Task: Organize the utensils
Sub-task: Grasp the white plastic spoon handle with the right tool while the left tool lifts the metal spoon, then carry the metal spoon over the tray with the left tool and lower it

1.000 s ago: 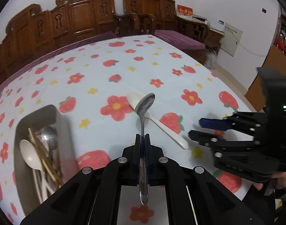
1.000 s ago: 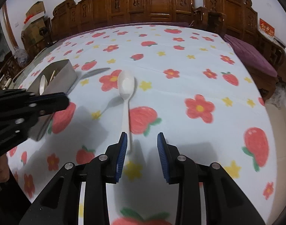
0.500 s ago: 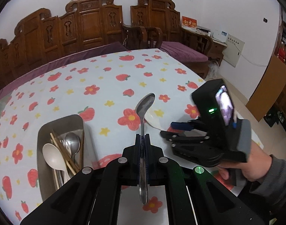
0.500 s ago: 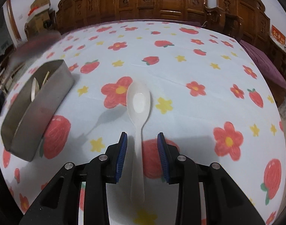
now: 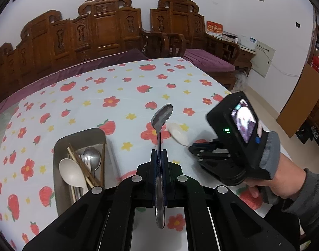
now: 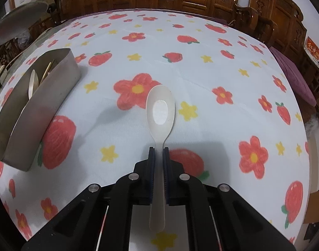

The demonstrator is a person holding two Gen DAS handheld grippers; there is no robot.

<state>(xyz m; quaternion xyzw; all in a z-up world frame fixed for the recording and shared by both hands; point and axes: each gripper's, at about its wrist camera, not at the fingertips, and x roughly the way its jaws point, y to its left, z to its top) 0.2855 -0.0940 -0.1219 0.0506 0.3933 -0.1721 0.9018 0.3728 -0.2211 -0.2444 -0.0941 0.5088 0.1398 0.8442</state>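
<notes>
Both grippers loaded. Left gripper (image 5: 159, 152) is clamped on the metal spoon (image 5: 162, 117), bowl sticking up and away, handle tail hanging back past the pads. Right gripper (image 6: 158, 150) has closed down narrow on the white spoon (image 6: 160, 106), pads pinching the handle just behind the bowl; that spoon looks flat on the tablecloth (image 6: 201, 73), not lifted yet.

Risks as I see them:
- White spoon gripped near the neck, long handle trailing behind the pads. Could pivot or slip on lift, smooth plastic-looking surface.
- Metal spoon held edge-on by a thin shank, may rotate in the pads on a fast swing.
- Metal tray (image 5: 80, 138) sits near left, already holding a pale spoon, a steel spoon and chopsticks. Dropping in at an angle could snag the chopsticks or hit the rim.
- Two grippers heading to one tray: collision likely if both go together.

White spoon: matte off-white, broad oval bowl, face up, centre of table.
</notes>
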